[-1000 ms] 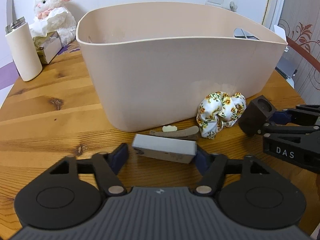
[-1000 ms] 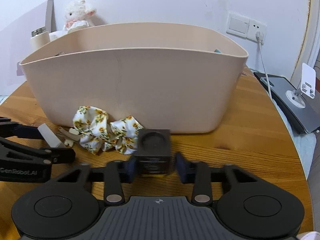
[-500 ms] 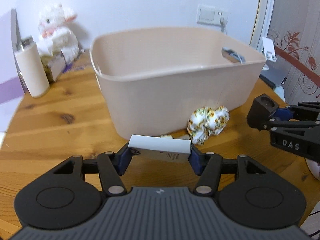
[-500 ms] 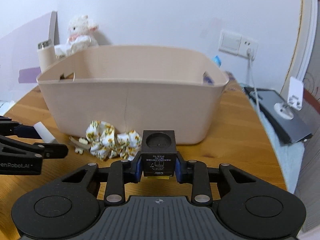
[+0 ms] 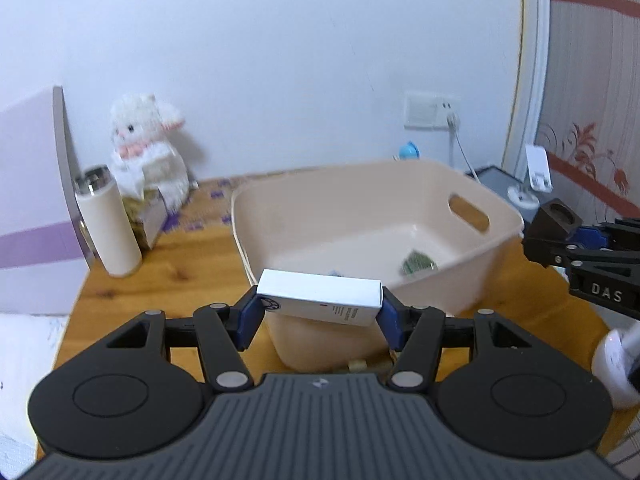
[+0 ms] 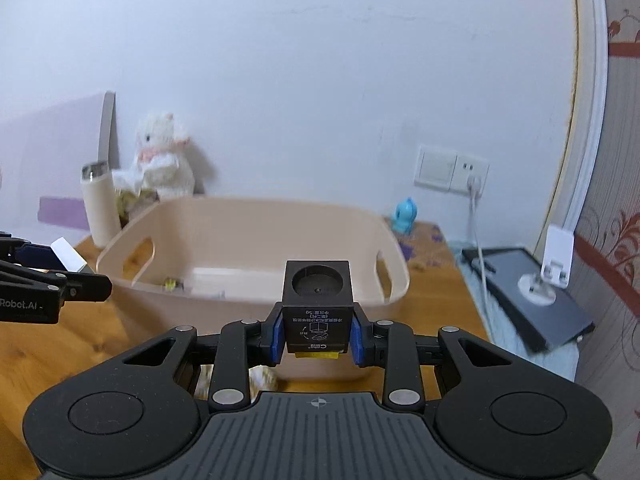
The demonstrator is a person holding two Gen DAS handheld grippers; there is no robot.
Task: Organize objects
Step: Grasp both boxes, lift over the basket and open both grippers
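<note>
My left gripper (image 5: pixel 320 316) is shut on a white rectangular box (image 5: pixel 320 298) and holds it in the air above the near rim of the beige plastic bin (image 5: pixel 496 216). My right gripper (image 6: pixel 318 332) is shut on a black cube with a round hole on top (image 6: pixel 317 304), raised in front of the bin (image 6: pixel 120 246). The cube also shows at the right of the left wrist view (image 5: pixel 558 220). The white box shows at the left of the right wrist view (image 6: pixel 68 256). A small green object (image 5: pixel 418 262) lies in the bin.
A wooden table (image 5: pixel 168 280) carries a cream tumbler (image 5: pixel 108 224), a white plush toy (image 5: pixel 148 148) and a tissue box. A blue figurine (image 6: pixel 406 214), a wall socket with cable (image 6: pixel 472 184) and a dark tablet (image 6: pixel 532 284) lie right. A floral scrunchie is mostly hidden below the right gripper.
Both grippers have risen from table level to above the bin's rim, each carrying its object. The bin's inside now shows, and the scrunchie has dropped out of sight.
</note>
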